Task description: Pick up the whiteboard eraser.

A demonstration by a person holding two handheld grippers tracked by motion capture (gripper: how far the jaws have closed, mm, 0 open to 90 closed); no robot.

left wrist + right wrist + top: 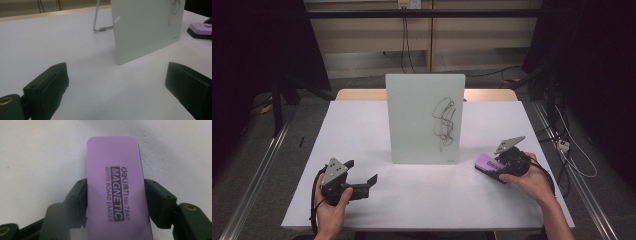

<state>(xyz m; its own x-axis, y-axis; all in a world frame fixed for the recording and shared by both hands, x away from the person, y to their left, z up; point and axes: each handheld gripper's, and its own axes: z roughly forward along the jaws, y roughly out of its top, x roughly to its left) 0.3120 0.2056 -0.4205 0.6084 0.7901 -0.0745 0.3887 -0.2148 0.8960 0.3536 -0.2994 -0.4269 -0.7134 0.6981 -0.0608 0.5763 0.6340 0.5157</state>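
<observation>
With the right gripper point(115, 202) clamped on the flat purple rectangular whiteboard eraser point(116, 182), lift it level toward the black scribble point(445, 122) on the upright white board point(412, 117), left gripper point(117, 85) idle with jaws apart

The whiteboard point(425, 119) stands upright near the middle of the table point(362, 125), propped by a stand point(96, 17) behind it. The eraser point(486, 163) lies on the table to the right of the whiteboard, just before its lower right corner, between the jaws of the right gripper point(497, 167). The left gripper point(362, 177) rests on the table before and left of the whiteboard, well apart from it.
</observation>
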